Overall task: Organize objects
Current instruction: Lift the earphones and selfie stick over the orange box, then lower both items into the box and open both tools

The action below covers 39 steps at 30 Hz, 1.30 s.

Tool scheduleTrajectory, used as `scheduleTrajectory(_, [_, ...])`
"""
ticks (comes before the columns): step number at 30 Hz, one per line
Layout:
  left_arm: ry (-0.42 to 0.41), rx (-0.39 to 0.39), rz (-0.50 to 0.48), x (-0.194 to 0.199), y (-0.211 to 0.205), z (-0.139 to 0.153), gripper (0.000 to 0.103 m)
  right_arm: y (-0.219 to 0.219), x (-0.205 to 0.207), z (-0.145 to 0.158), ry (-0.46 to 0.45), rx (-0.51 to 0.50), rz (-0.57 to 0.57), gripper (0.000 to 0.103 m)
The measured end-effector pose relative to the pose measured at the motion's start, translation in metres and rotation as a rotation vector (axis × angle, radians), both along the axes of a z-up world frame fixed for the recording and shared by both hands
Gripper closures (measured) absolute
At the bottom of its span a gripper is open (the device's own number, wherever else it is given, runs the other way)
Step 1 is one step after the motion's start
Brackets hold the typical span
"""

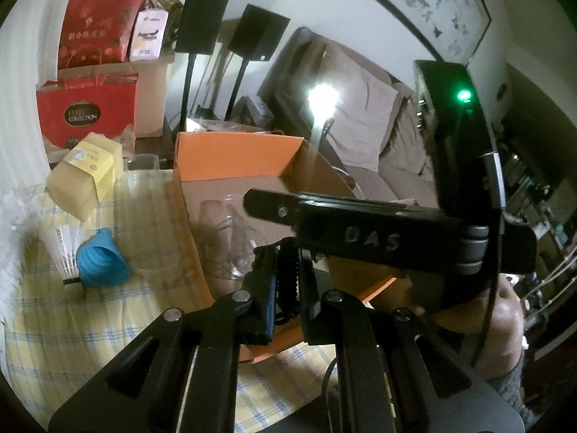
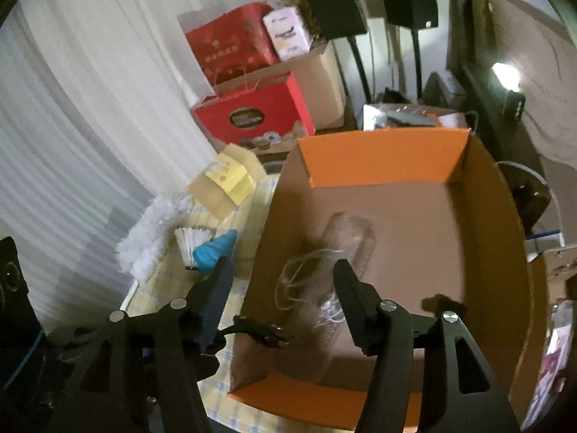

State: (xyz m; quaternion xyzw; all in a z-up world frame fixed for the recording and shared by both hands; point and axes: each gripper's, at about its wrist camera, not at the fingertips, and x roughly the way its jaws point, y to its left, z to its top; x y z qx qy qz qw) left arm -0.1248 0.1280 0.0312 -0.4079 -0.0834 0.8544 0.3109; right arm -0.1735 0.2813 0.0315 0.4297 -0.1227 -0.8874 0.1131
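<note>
The left gripper [image 1: 285, 288] pinches one coiled black cord over the near edge of the orange box [image 2: 382, 155], the right gripper [image 2: 281, 270] gapes wide above it, and inside lies one clear, perhaps bubble-wrapped, packet [image 2: 346, 241], with one shuttlecock [image 2: 191, 240], one blue funnel [image 2: 212, 249] outside.

Both wrist views look closely down, sharing the orange box [image 1: 234, 158].

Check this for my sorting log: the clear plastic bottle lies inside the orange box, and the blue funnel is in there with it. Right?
Not quite. The clear plastic bottle does lie inside the orange box, but the blue funnel lies outside it on the checked tablecloth, beside the shuttlecock; the right wrist view shows this.
</note>
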Motion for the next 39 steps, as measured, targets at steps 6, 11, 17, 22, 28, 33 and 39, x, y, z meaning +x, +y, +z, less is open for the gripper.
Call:
scheduleTrajectory(6, [0.009,-0.006,-0.024,0.003,0.013,0.005,0.093,0.018,0.023,0.019,0.068,0.03,-0.072,0.043])
scheduleTrajectory(11, [0.012,-0.005,-0.057,0.007,0.03,0.007,0.093,0.037,0.042,0.027,0.096,0.055,-0.131,0.04])
scheduleTrajectory(17, [0.003,-0.027,-0.085,0.005,0.057,-0.001,0.093,0.06,0.061,0.026,0.12,0.082,-0.211,0.037])
scheduleTrajectory(22, [-0.018,-0.054,-0.095,0.002,0.075,-0.015,0.093,0.076,0.069,0.019,0.109,0.085,-0.247,0.036])
scheduleTrajectory(28, [-0.03,-0.073,-0.083,-0.002,0.078,-0.023,0.08,0.084,0.075,0.008,0.104,0.086,-0.257,0.031])
scheduleTrajectory(33, [-0.009,-0.07,-0.06,0.001,0.064,-0.015,0.065,0.082,0.076,0.004,0.102,0.097,-0.262,0.03])
scheduleTrajectory(39, [0.062,-0.084,0.023,0.007,0.032,0.002,0.033,0.068,0.075,0.0,0.115,0.145,-0.259,0.023])
